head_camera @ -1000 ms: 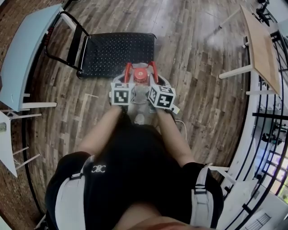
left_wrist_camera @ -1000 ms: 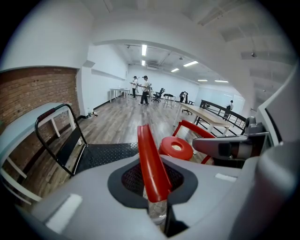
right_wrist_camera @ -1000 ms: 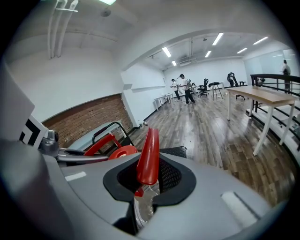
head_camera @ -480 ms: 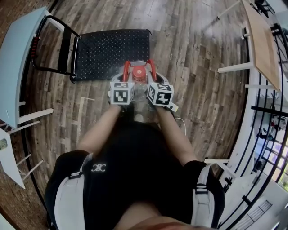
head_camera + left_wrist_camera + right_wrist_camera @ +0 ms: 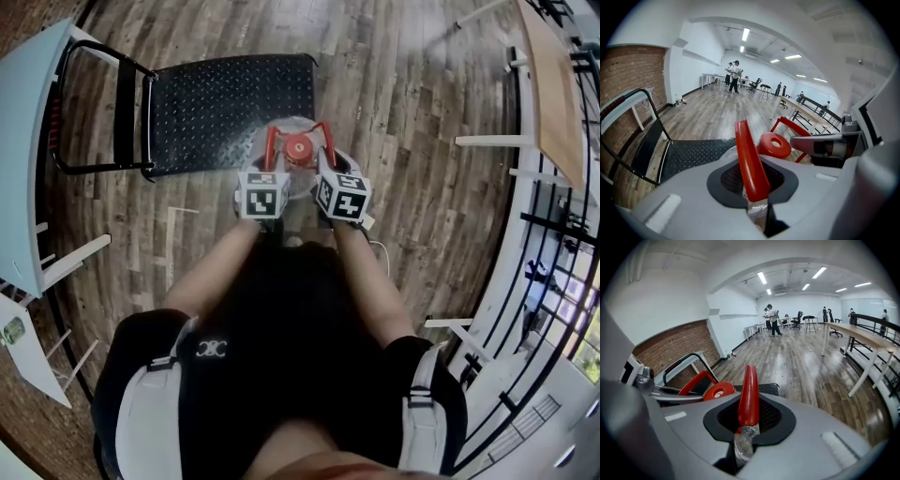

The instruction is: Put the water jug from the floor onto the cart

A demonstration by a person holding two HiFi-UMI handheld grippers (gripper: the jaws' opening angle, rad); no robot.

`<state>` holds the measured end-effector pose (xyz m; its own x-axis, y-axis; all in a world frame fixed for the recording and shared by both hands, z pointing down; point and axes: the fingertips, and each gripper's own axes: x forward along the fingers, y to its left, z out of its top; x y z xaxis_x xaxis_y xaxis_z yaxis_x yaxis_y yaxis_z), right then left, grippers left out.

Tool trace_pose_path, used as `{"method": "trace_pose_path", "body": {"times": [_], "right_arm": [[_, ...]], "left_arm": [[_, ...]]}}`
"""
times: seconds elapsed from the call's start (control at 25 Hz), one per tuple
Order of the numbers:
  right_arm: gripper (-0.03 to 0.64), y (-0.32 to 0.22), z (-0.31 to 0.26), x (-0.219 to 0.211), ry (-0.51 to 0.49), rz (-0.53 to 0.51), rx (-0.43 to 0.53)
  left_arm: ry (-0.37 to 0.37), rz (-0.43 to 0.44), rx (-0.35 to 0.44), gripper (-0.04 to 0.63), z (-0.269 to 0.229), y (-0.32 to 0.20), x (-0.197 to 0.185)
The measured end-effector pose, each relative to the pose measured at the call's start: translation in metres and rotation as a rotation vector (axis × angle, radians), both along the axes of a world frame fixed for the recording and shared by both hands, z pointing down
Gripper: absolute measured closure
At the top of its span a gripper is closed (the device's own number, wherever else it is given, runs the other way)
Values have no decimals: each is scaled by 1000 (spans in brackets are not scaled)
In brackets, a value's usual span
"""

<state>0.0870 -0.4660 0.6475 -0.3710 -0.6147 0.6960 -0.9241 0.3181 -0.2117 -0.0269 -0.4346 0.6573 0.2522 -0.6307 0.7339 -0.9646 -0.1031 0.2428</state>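
Wood floor (image 5: 422, 112) — clear water jug (image 5: 300, 180), red cap (image 5: 299, 148), two red handles (image 5: 271, 142)

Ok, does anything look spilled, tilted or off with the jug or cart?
Nothing stands out: the water jug is upright at the cart's near corner, red cap on, and no spill shows.

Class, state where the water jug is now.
Head view, centre: the water jug is held at the near edge of the black cart by its red handles, one in the left claw, whose jaws have just been opening, one in the right claw.
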Motion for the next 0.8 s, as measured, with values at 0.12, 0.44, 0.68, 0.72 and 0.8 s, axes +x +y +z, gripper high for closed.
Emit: {"method": "trace_pose_path", "body": {"times": [0.12,0.44,0.68,0.72,0.8], "right_arm": [[554,-19,7,-3,15,23,-14],[552,-49,32,-10,75,7,-57],[552,-61,55,-12,80,-10,-110],[552,-62,59,-11,77,-16,-121],[552,-64,68,-10,71,-28,-139]], "left_arm": [[-5,23,0,552,7,-18,-4],[-54,60,-40,546,35,-51,-12],[-58,24,-93,549,59,-66,-15],[-62,14,-102,552,63,-67,-15],[-66,-4,-120,557,70,-70,-16]]}}
